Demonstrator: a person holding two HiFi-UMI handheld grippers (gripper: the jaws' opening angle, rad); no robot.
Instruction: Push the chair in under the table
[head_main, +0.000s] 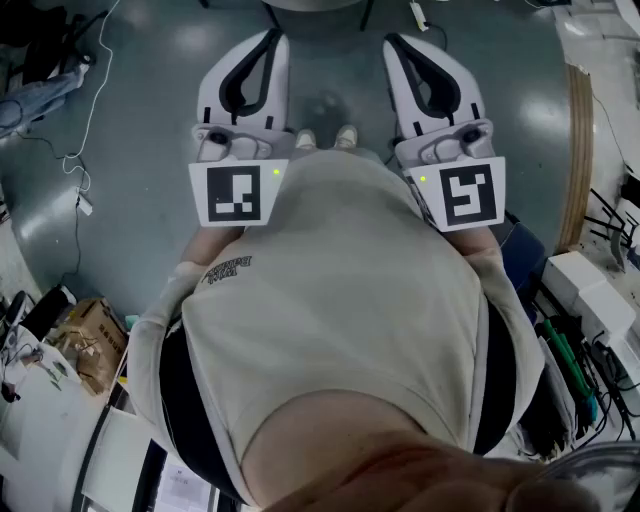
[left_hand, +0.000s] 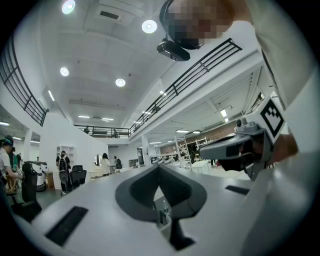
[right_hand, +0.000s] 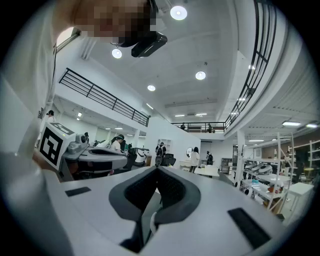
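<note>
Left gripper (head_main: 268, 45) and right gripper (head_main: 398, 48) held level, side by side; jaws pressed together, empty (grey floor (head_main: 130, 120) beneath).

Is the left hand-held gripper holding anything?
No, the left hand-held gripper has its jaws shut together with nothing between them.
</note>
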